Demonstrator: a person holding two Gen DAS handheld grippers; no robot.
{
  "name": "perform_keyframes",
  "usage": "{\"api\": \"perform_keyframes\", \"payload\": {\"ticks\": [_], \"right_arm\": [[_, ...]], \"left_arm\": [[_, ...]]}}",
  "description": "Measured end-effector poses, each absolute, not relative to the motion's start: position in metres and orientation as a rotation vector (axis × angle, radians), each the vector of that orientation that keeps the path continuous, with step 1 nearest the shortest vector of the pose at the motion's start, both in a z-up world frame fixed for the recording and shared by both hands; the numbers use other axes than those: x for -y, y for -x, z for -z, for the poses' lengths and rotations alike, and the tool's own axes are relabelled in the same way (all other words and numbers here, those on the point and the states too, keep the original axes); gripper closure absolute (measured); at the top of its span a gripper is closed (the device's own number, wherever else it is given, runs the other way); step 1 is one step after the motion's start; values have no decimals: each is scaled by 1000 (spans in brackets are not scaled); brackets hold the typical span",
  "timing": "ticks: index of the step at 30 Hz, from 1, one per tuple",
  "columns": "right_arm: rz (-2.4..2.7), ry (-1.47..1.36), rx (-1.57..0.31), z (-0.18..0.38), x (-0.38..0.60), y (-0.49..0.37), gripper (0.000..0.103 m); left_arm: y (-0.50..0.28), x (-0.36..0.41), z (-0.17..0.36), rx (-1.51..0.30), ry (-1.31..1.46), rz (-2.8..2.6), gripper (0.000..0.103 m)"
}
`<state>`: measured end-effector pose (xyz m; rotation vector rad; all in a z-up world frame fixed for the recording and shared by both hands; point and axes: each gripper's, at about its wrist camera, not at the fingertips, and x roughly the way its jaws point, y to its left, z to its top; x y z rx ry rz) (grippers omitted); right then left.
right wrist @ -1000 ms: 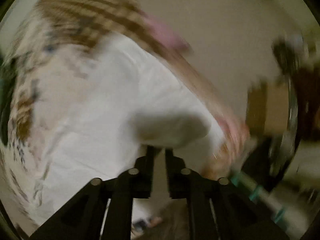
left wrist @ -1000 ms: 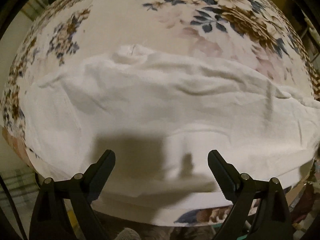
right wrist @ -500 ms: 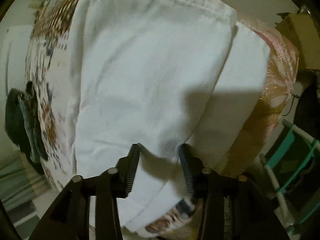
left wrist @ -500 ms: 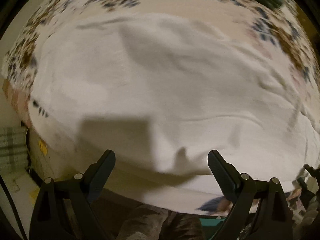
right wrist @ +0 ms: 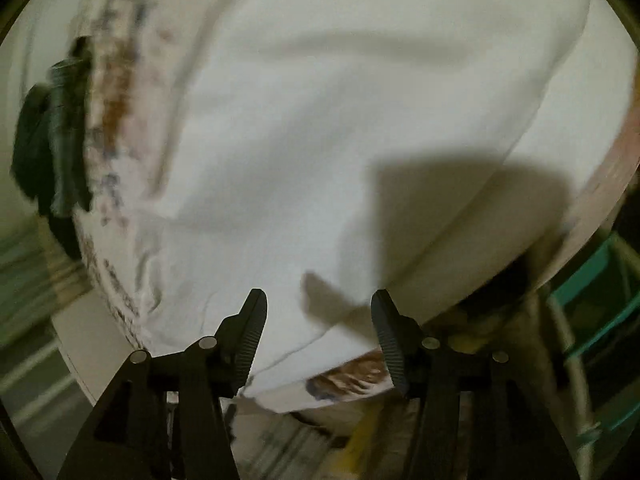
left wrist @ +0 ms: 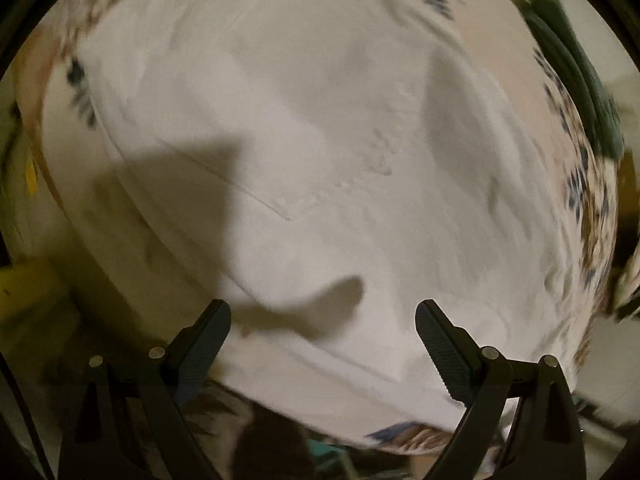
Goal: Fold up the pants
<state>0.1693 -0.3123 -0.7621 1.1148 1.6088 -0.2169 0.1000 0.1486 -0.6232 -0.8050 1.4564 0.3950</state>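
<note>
White pants (left wrist: 320, 140) lie spread on a floral-covered table and fill most of both wrist views. A stitched pocket seam shows near the middle of the left wrist view. My left gripper (left wrist: 322, 322) hovers over the near edge of the cloth, its jaws wide and nothing between them. In the right wrist view the pants (right wrist: 340, 120) lie folded, one layer over another. My right gripper (right wrist: 318, 320) hangs above their near edge. Its jaws are opening and the pads touch no cloth.
The floral tablecloth (left wrist: 592, 208) shows around the pants, with a dark green folded garment (left wrist: 576, 72) at the far right edge, also at the left in the right wrist view (right wrist: 52, 140). A teal rack (right wrist: 592, 312) stands beyond the table's edge at lower right.
The right gripper let go of the pants' edge and its jaws spread apart. Both views have swung closer over the cloth; the left view rolled, so the green garment moved to the right edge.
</note>
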Motion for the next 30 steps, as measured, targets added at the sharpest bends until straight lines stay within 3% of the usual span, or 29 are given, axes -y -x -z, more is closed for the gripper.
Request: {"api": "perform_keyframes", "payload": {"ticks": [2, 3, 4, 5, 7, 8, 12, 17, 20, 21, 23, 25, 26, 28, 30], "right_arm": [[286, -1108, -1604, 778, 300, -172, 47], [312, -1120, -1583, 781, 297, -171, 47], [339, -1123, -1569, 782, 295, -172, 55], [387, -1102, -1556, 779, 291, -170, 74], [395, -1066, -1523, 771, 284, -167, 89], [383, -1043, -1506, 765, 279, -169, 96], [349, -913, -1498, 734, 257, -166, 97], [310, -840, -1553, 712, 256, -156, 97], [287, -802, -1661, 739, 260, -161, 96], [278, -800, -1695, 744, 270, -157, 93], [254, -838, -1708, 746, 275, -159, 69], [264, -877, -1611, 723, 289, -155, 49], [288, -888, -1567, 713, 302, -150, 48], [393, -922, -1456, 691, 333, -137, 48], [529, -965, -1344, 676, 374, -121, 48]], "left_arm": [[-99, -156, 639, -1458, 866, -406, 23], [-97, -161, 646, -1465, 876, -420, 38], [-94, -167, 652, -1463, 888, -443, 49], [-89, -173, 654, -1447, 900, -466, 54], [-84, -183, 654, -1426, 880, -487, 83], [-80, -185, 652, -1418, 853, -484, 86], [-63, -194, 640, -1402, 813, -464, 97], [-41, -207, 642, -1429, 808, -497, 99], [-32, -219, 659, -1453, 840, -499, 99], [-30, -223, 659, -1440, 853, -493, 97], [-44, -209, 656, -1426, 840, -470, 93], [-50, -209, 648, -1414, 816, -440, 78], [-53, -207, 644, -1407, 804, -428, 71], [-60, -194, 635, -1388, 754, -400, 42], [-76, -175, 624, -1375, 674, -346, 42]]}}
